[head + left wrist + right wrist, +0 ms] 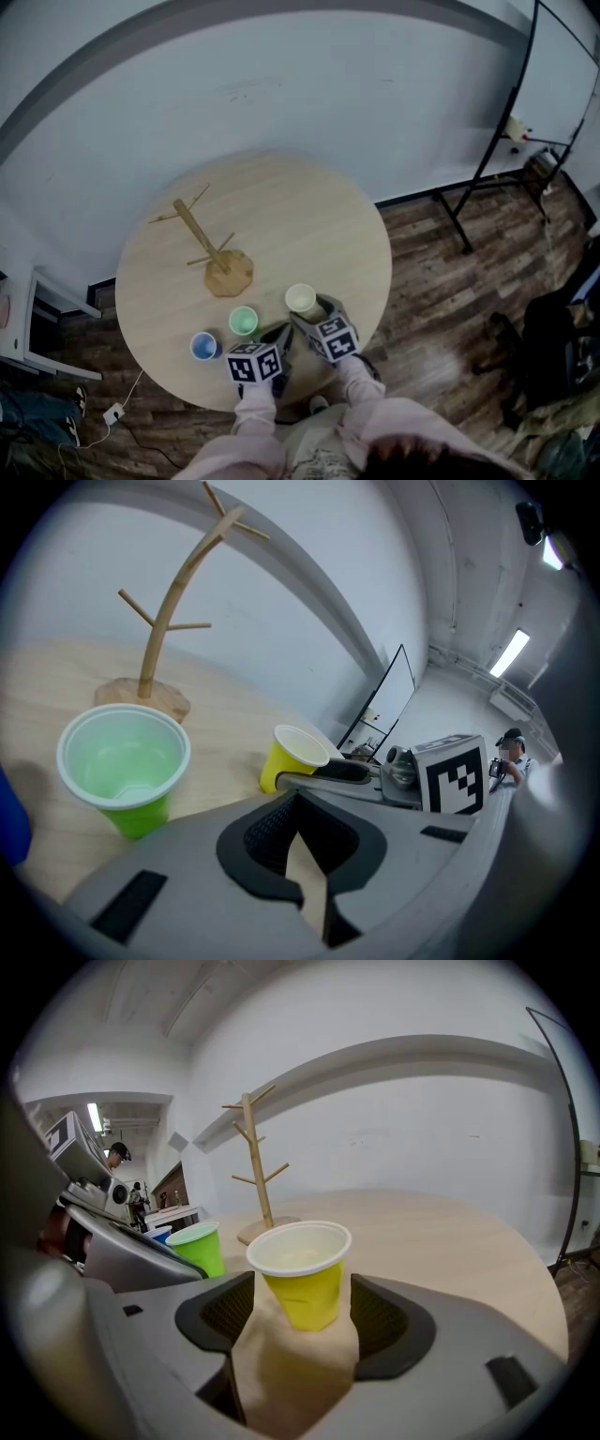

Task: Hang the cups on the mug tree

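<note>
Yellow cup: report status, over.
Right gripper open, yellow cup standing between its jaws, ungripped. Left gripper shut, empty. Mug tree bare, upright beyond; green cup off to one side.

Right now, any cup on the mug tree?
No, the mug tree is bare; the yellow cup, green cup and blue cup stand on the table.

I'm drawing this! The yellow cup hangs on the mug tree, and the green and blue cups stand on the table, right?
No: the yellow cup stands on the table, like the green cup and blue cup; the mug tree is bare. The head view shows it.
</note>
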Demonstrator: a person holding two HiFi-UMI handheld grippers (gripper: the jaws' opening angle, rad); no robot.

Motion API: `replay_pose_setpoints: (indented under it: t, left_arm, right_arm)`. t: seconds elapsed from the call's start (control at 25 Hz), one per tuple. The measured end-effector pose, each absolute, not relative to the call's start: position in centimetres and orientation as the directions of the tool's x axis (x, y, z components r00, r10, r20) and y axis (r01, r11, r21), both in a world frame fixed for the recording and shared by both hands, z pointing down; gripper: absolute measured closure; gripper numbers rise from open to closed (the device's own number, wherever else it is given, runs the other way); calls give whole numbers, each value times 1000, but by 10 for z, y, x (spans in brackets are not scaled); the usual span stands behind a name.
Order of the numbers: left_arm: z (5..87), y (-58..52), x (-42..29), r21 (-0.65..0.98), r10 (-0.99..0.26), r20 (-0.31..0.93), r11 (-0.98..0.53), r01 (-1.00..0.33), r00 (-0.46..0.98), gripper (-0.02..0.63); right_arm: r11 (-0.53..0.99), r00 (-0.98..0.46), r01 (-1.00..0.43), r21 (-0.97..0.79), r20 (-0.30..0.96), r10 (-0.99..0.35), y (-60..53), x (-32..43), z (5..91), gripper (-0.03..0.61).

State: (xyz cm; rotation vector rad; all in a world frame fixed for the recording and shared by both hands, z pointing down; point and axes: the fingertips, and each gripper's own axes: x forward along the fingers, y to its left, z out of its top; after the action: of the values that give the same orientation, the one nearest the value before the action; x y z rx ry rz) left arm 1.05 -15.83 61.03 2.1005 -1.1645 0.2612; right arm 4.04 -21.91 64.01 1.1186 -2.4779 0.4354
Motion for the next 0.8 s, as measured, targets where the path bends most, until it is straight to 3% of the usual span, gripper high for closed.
replay_pose_setpoints:
  t: [0.36,0.68,0.8]
  left_arm:
    - [612,-163,8,497,-657,485,-336,-800,577,609]
    - [613,-162,9,508,-656,483,-329,-796,580,609]
    - [613,-161,8,511,-656,483,-327,-795,580,609]
  right_arm:
    - [626,-600,-770,-125,475,-643,-226,37,646,212]
    - [661,-628,-743,-109,457,-630,-225,28,641,287]
    - [667,-636,-736,-120,460,-619,-223,26,639,288]
